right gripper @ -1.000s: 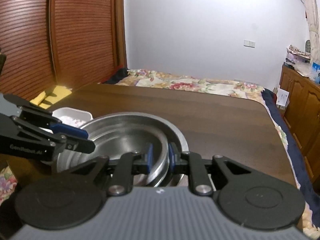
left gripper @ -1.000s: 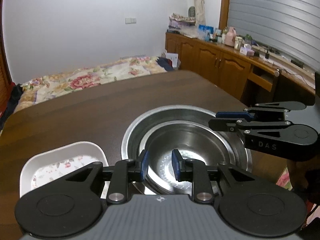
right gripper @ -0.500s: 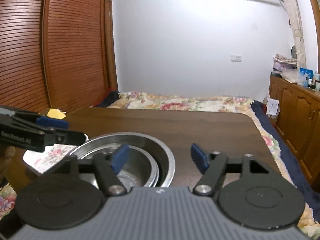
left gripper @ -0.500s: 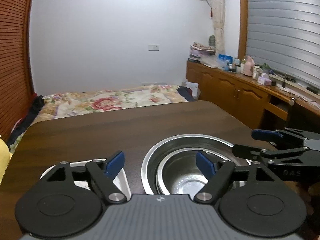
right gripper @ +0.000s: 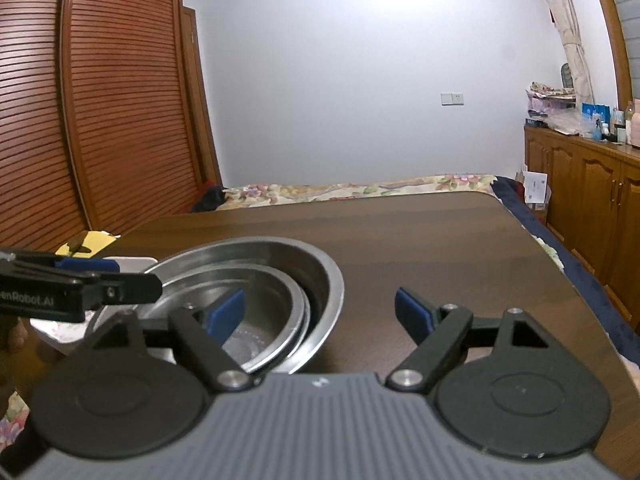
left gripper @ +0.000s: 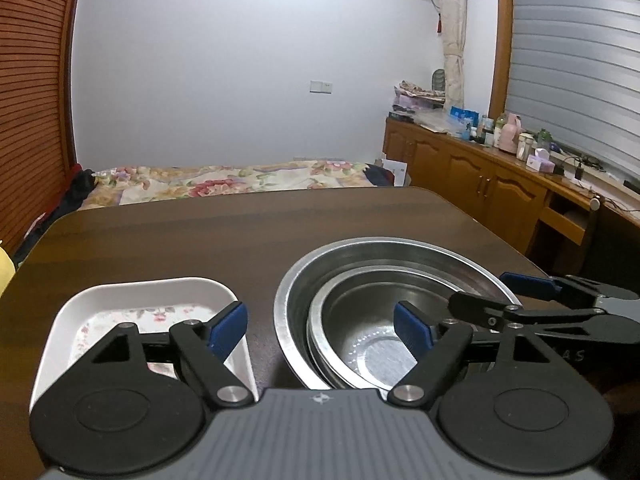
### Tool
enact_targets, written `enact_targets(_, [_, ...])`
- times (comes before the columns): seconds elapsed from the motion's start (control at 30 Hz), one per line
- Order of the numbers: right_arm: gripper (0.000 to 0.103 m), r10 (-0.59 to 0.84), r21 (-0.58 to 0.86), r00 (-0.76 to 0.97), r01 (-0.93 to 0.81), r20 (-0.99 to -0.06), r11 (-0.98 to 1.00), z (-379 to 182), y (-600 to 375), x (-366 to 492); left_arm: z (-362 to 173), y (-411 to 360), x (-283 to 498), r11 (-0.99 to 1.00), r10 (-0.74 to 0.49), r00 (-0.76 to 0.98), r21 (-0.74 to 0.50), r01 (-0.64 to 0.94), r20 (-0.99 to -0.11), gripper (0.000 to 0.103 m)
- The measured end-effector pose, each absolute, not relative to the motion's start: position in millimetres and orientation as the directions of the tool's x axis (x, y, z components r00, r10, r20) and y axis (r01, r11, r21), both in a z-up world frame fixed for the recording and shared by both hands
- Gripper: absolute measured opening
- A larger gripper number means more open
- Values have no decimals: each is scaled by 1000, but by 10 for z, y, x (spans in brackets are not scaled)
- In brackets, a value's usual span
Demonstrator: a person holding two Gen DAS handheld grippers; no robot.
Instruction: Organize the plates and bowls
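A large steel bowl (left gripper: 384,256) stands on the dark wooden table (left gripper: 240,232) with smaller steel bowls (left gripper: 360,344) nested inside it. To its left lies a white rectangular plate (left gripper: 132,312) with a flower pattern. My left gripper (left gripper: 320,328) is open, and its pads straddle the plate's right edge and the bowls' left rim without touching either. The jaws of my right gripper (right gripper: 318,312) are opening: one pad hangs over the nested bowls (right gripper: 272,320) and the other over bare table, and neither presses on the rim. Each gripper shows in the other's view, the right gripper (left gripper: 492,294) and the left gripper (right gripper: 132,276).
Beyond the table's far edge is a bed with a floral cover (left gripper: 224,180). Wooden cabinets (left gripper: 480,188) with bottles on top run along the right wall. A slatted wooden wardrobe (right gripper: 100,120) fills the left side. The far half of the table shows bare wood.
Both grippers went from nearly shut at the inner bowl's rim to wide open, letting it rest in the large bowl. Both views have tilted up and drawn back a little.
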State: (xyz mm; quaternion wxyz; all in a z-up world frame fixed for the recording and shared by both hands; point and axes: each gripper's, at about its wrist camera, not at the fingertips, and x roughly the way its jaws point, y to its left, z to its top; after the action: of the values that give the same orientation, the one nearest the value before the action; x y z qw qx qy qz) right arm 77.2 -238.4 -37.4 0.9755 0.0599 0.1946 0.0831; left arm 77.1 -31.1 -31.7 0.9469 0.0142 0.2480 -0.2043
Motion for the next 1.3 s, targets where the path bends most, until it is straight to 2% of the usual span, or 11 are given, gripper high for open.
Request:
enact_targets(0.1, [82, 193, 159, 907, -142, -374, 977, -408, -2372, 783, -347, -336, 769, 914, -380, 789, -67, 399, -483, 81])
enact_targets(0.37, [81, 230, 207, 886, -157, -402, 966, -468, -2359, 812, -440, -357, 804, 912, -381, 757, -80, 403, -530, 68])
enact_targets(0.47, [69, 251, 227, 878, -169, -408, 959, -460, -2342, 821, -465, -349, 809, 909, -393, 742, -104, 404, -543, 58])
enact_targets(0.53, [56, 264, 239, 870, -175, -417, 955, -470, -2336, 826, -481, -350, 812, 908, -393, 737, -105, 406, -550, 52])
enact_targets(0.7, [39, 299, 282, 863, -193, -407, 940, -474, -2360, 821, -507, -343, 798, 913, -385, 744, -106, 394, -546, 46])
enact_targets(0.9, [33, 292, 290, 870, -182, -398, 939, -469, -2376, 825, -478, -357, 773, 918, -376, 753, -111, 380, -540, 38])
enact_targets(1.3, [32, 246, 282, 899, -146, -361, 948, -224, -2415, 784, -90, -374, 776, 906, -408, 758, -119, 407, -509, 38])
